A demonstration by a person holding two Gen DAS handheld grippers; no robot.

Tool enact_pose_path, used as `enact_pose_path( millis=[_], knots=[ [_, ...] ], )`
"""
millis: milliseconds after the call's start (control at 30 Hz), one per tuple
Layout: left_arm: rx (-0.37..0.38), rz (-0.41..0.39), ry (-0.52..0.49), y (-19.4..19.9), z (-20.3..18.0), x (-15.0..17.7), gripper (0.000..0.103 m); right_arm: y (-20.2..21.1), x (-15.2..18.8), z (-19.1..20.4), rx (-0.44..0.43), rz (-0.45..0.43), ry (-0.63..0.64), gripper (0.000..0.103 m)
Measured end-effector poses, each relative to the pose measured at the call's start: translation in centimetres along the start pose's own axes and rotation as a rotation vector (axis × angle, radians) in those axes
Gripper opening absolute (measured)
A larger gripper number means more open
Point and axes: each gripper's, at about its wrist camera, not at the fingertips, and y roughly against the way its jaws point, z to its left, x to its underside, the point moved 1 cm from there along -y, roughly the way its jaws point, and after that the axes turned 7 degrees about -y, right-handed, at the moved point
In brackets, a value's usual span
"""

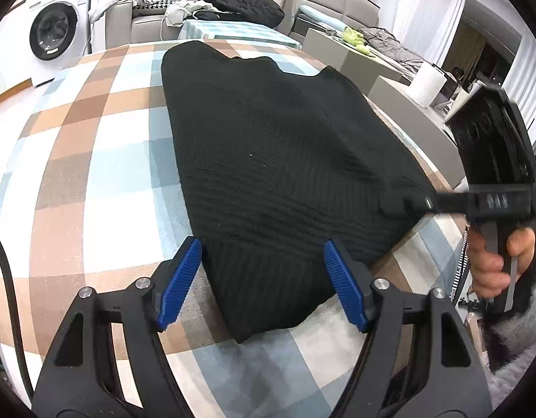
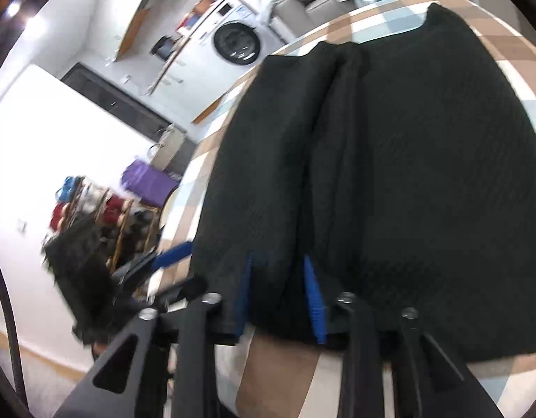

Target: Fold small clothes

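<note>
Left wrist view: my left tool point(image 1: 262, 284) stands wide, its blue pads point(image 1: 179, 284) either side of the near corner of the black knit sweater point(image 1: 268, 160), not pressing. The sweater lies flat on the checked bench point(image 1: 76, 160). My right tool point(image 1: 421, 203) reaches its right edge; my hand point(image 1: 491, 261) grips the handle.

Right wrist view: blurred. Right tool point(image 2: 282, 296) is narrow, sweater hem between the pads; can't tell whether they clamp it.
</note>
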Motion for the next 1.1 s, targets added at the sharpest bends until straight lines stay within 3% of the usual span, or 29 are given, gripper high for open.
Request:
enact_pose_path(
  millis=[67, 100, 133, 167, 233, 333, 400, 467, 600, 667, 733, 800, 900, 933, 1100],
  knots=[
    [-0.002, -0.003, 0.001, 0.1, 0.0, 0.0, 0.071, -0.3, 0.8, 0.2, -0.015, 0.029, 0.017, 0.034],
    [-0.001, -0.006, 0.002, 0.1, 0.1, -0.1, 0.071, -0.4, 1.0, 0.5, -0.01, 0.032, 0.031, 0.027],
    [0.002, -0.009, 0.003, 0.2, 0.2, -0.2, 0.071, -0.4, 1.2, 0.9, 0.005, 0.017, 0.059, 0.012],
    [0.004, -0.014, 0.003, 0.3, 0.2, -0.3, 0.071, -0.1, 1.2, 1.6, -0.012, 0.001, 0.085, 0.007],
    [0.001, -0.02, 0.003, 0.6, 0.0, -0.5, 0.071, 1.6, 1.5, 2.9, -0.056, -0.07, 0.157, 0.006],
    [0.0, -0.02, -0.009, 0.6, -0.1, -0.6, 0.071, 2.4, 2.3, 3.1, -0.027, -0.086, 0.186, 0.006],
    [-0.007, 0.005, -0.011, 0.0, -0.1, -0.4, 0.071, 0.4, 2.5, 2.0, 0.089, -0.031, 0.162, 0.006],
    [-0.012, 0.022, -0.017, -0.4, -0.2, -0.2, 0.071, -0.6, 2.5, 1.3, 0.132, 0.021, 0.151, 0.01],
    [0.0, 0.026, -0.029, -0.6, -0.6, 0.3, 0.071, -0.7, 1.9, 2.5, 0.089, 0.025, 0.158, 0.029],
    [-0.01, 0.037, -0.032, -0.8, -0.7, 0.4, 0.071, -1.7, 1.9, 3.2, 0.084, 0.033, 0.182, 0.025],
    [-0.01, 0.042, -0.035, -0.9, -0.7, 0.6, 0.071, -2.2, 2.0, 3.4, 0.129, 0.043, 0.234, 0.011],
    [-0.007, 0.05, -0.038, -0.9, -0.7, 0.7, 0.071, -2.6, 2.0, 3.9, 0.141, 0.05, 0.246, 0.01],
    [-0.007, 0.053, -0.044, -0.9, -0.7, 0.7, 0.071, -2.7, 1.8, 3.8, 0.142, 0.061, 0.226, 0.01],
    [-0.003, 0.049, -0.04, -0.8, -0.6, 0.7, 0.071, -2.2, 1.3, 3.0, 0.138, 0.059, 0.225, 0.014],
    [0.008, 0.0, 0.013, 0.0, 0.4, -0.1, 0.071, -2.2, -2.2, 3.6, 0.105, -0.039, 0.157, 0.028]
  ],
)
